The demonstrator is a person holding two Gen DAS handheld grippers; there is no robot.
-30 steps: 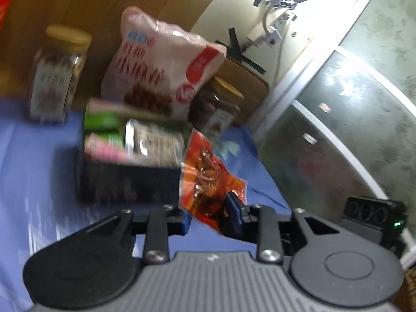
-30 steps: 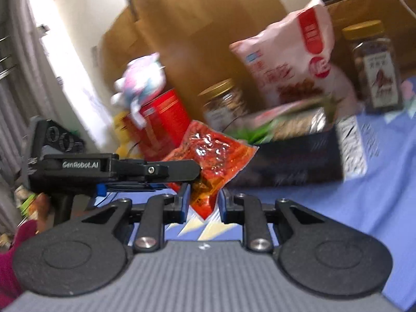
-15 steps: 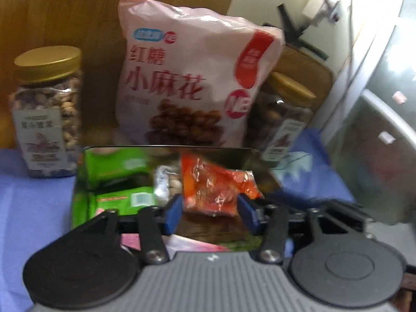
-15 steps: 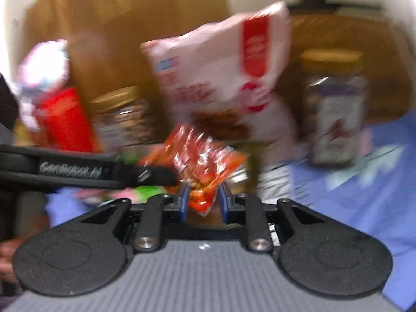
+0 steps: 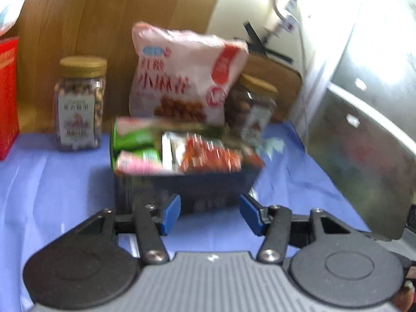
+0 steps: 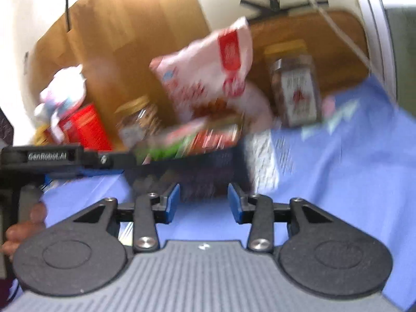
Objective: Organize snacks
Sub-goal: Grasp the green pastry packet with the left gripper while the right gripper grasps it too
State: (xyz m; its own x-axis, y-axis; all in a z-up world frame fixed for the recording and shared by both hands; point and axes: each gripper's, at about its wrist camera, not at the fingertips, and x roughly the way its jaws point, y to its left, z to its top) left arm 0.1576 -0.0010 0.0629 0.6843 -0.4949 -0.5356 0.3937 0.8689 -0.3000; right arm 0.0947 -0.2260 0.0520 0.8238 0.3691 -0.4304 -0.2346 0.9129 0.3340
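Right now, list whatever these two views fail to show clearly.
- Snack packets in the dark box: motion blur in both views smears the print; the red packet is only a colour patch.
- Right jar, left wrist view: partly hidden behind the pink bag.
- Red carton: cut off by the left edge.
- Left gripper, right wrist view: seen side-on, so its jaws are unreadable there.

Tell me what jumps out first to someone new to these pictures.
A big pink-and-white snack bag stands upright at the back, against the wood panel. Before it, on the blue cloth, a dark box holds green and red packets, flanked by two gold-lidded clear jars.
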